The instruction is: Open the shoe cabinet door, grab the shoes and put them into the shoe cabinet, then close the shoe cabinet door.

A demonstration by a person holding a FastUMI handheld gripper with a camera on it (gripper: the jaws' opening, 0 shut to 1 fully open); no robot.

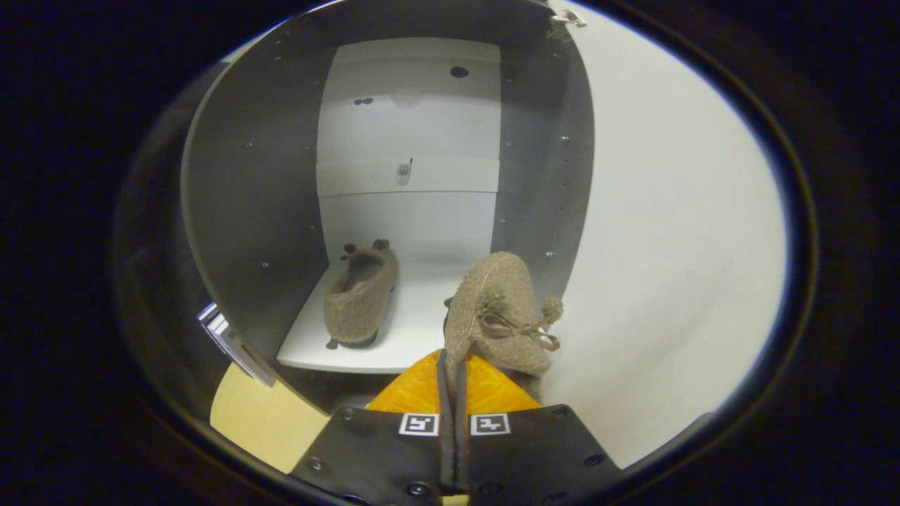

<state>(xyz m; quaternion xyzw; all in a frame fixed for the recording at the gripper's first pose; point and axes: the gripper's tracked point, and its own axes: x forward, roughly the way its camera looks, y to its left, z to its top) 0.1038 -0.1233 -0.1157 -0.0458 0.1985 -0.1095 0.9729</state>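
A: Gripper fingers pressed nearly together, pinching the heel rim of the held slipper; its toe points up and ahead toward the open shoe cabinet.

B: Where's the free spot?

A: Shelf lies just ahead and slightly left of the jaws. The first slipper sits on its left half, long axis running front to back. Right half bare; judged target, parallel beside it.

B: Door?

A: Swung open, right of the fingers.

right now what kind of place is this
Likely the inside of a shoe cabinet: white shelves, one slipper on the shelf, the open door beside it. The gripper holds the second slipper pinched between its fingers.
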